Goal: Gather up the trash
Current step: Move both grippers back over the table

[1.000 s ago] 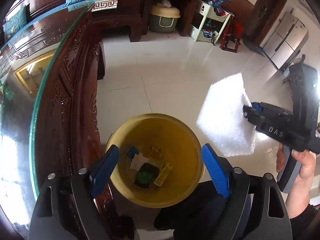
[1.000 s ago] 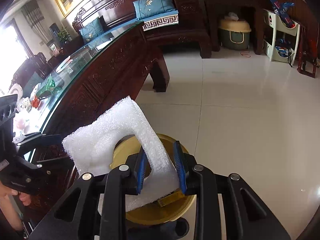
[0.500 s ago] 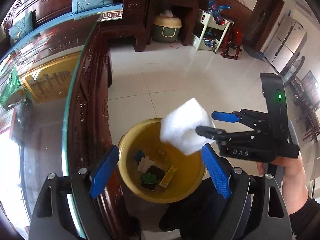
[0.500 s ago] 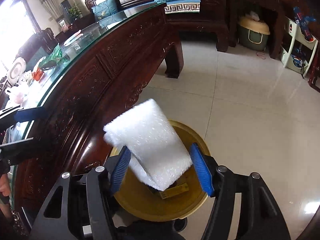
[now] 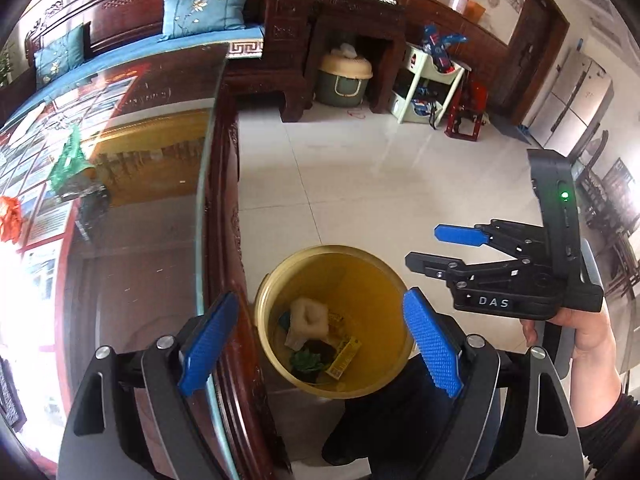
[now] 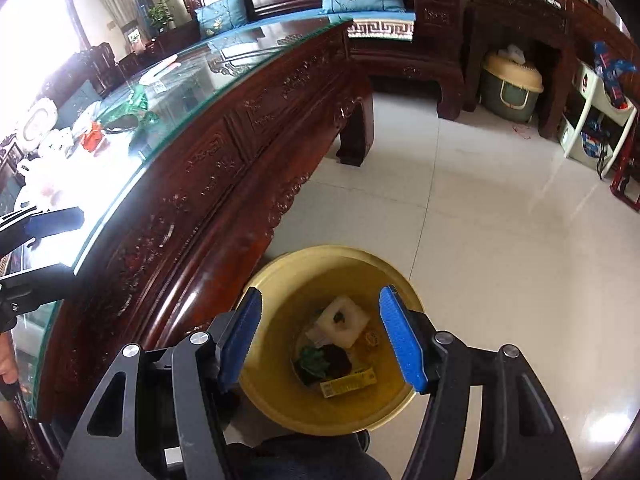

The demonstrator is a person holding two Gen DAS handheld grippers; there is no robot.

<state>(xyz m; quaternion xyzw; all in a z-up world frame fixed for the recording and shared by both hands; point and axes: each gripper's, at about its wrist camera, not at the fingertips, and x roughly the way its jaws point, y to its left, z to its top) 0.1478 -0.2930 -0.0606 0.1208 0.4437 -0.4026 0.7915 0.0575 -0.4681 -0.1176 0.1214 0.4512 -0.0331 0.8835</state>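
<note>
A yellow trash bucket (image 5: 360, 268) stands on the floor beside the carved wooden table; it also shows in the right wrist view (image 6: 280, 404). A white foam piece (image 5: 308, 318) lies inside it on other trash; the right wrist view shows the foam (image 6: 346, 322) too. My left gripper (image 5: 320, 344) is open and empty above the bucket and table edge. My right gripper (image 6: 324, 340) is open and empty right above the bucket; in the left wrist view it (image 5: 424, 246) hovers to the bucket's right.
The glass-topped wooden table (image 6: 224, 80) runs along the left, with green wrapping (image 6: 138, 108), a red item (image 6: 92, 136) and white things on it. A sofa, a green bin (image 6: 512, 88), a white shelf (image 6: 600, 120) and a red stool (image 5: 464, 120) stand farther off.
My right gripper opened and let the white foam piece go; it dropped into the yellow bucket. The left gripper rose a little and stayed open.
</note>
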